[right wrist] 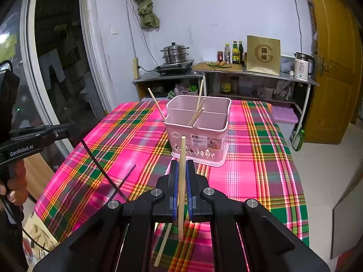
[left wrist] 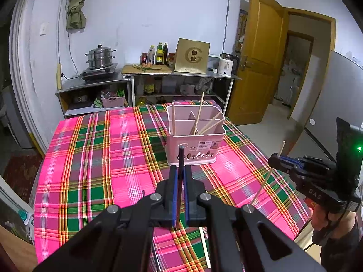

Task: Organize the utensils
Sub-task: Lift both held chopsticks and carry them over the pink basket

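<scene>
Left tongs (left wrist: 180,174) pinch a dark chopstick (left wrist: 180,158), right tongs (right wrist: 182,170) a pale chopstick (right wrist: 182,181); bare cloth (right wrist: 261,158) leads ahead to the pink basket (right wrist: 199,136)

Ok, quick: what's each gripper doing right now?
Left gripper: shut on a dark chopstick.
Right gripper: shut on a light wooden chopstick.

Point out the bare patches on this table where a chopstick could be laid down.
The pink plaid tablecloth is bare left of the pink plastic divided utensil basket, out to the table's left edge. A narrower strip runs right of the basket. The near edge is crowded: both grippers hover there, and a loose pale wooden chopstick lies on the cloth.
</scene>
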